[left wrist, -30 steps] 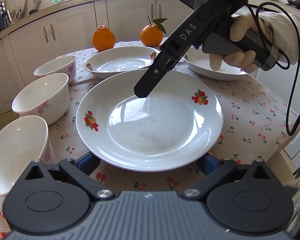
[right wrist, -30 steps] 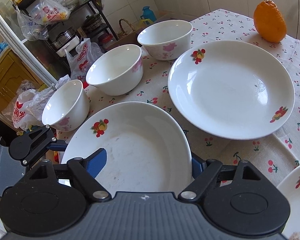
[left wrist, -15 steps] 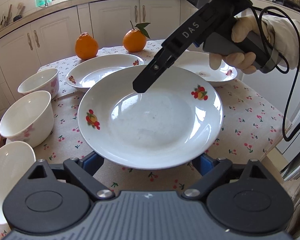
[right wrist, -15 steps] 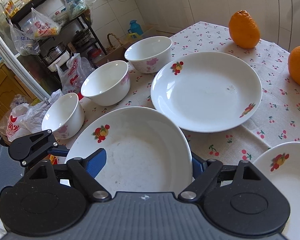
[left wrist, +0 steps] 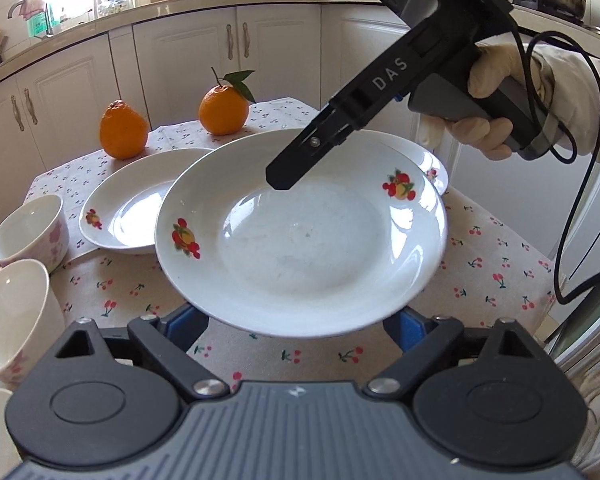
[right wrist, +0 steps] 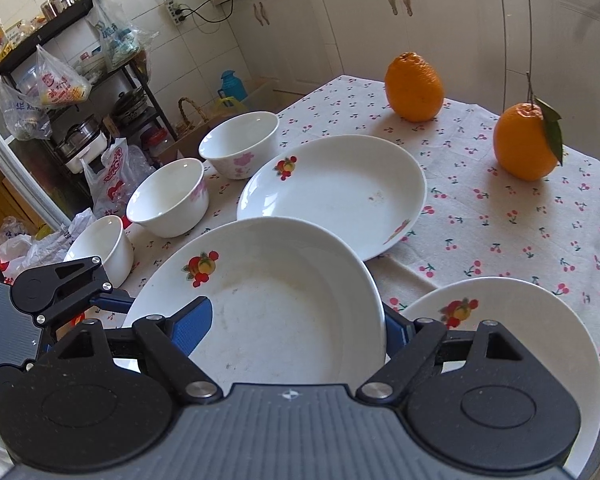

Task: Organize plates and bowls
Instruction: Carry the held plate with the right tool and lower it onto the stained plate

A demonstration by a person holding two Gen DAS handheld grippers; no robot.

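Note:
A white plate with fruit decals (left wrist: 300, 256) (right wrist: 268, 300) hangs tilted above the cherry-print tablecloth (left wrist: 500, 264), carried by both grippers. My left gripper (left wrist: 298, 328) has both blue pads under the plate's near rim, shut on it. My right gripper (right wrist: 296, 324) has one pad (right wrist: 196, 320) inside the plate and the other behind its rim, shut on it. In the left wrist view its black finger (left wrist: 296, 164) reaches over the plate's far side. A second plate (right wrist: 340, 196) (left wrist: 128, 208) and a third (right wrist: 520, 340) (left wrist: 430, 160) lie on the table.
Three white bowls (right wrist: 240, 140) (right wrist: 168, 196) (right wrist: 104, 244) line the table's left edge. Two oranges (right wrist: 414, 86) (right wrist: 526, 142) sit at the far end. White cabinets (left wrist: 180, 64) stand behind. A gloved hand (left wrist: 484, 120) holds the right gripper, with a black cable (left wrist: 572, 200) trailing.
The plate has come up off the cloth with both grippers and moved toward the far end. It now overlaps the two plates that lie on the table.

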